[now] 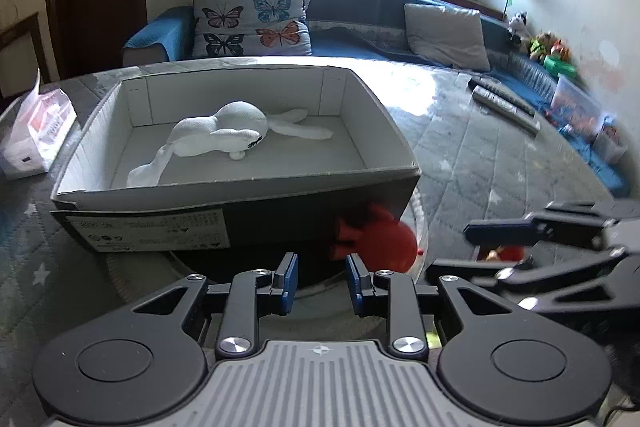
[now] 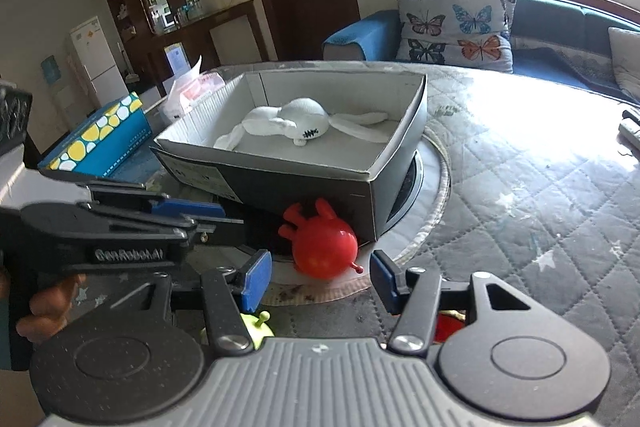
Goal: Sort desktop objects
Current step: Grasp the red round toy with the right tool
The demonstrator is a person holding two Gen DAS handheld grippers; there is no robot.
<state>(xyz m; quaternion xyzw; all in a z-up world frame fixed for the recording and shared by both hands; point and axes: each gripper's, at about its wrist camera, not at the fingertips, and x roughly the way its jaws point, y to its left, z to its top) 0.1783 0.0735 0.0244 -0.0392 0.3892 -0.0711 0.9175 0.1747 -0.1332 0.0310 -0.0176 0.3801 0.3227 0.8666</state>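
Sunlit living room with a quilted table (image 2: 540, 187), where a red toy (image 2: 324, 251) with stubby limbs lies against the front corner of an open box (image 2: 372, 195) holding a white plush (image 2: 296, 125). It looks light, rubbery and squashy, probably best pinched across its round body. Just ahead of the right gripper (image 2: 320, 277), whose jaws are spread and empty, the toy also sits slightly right of the empty, part-open left gripper (image 1: 318, 279).

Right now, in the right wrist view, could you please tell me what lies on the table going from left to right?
Blue tissue box with yellow and white spots → white plastic bag → open cardboard box holding a white plush toy → red toy in front of the box's near corner.
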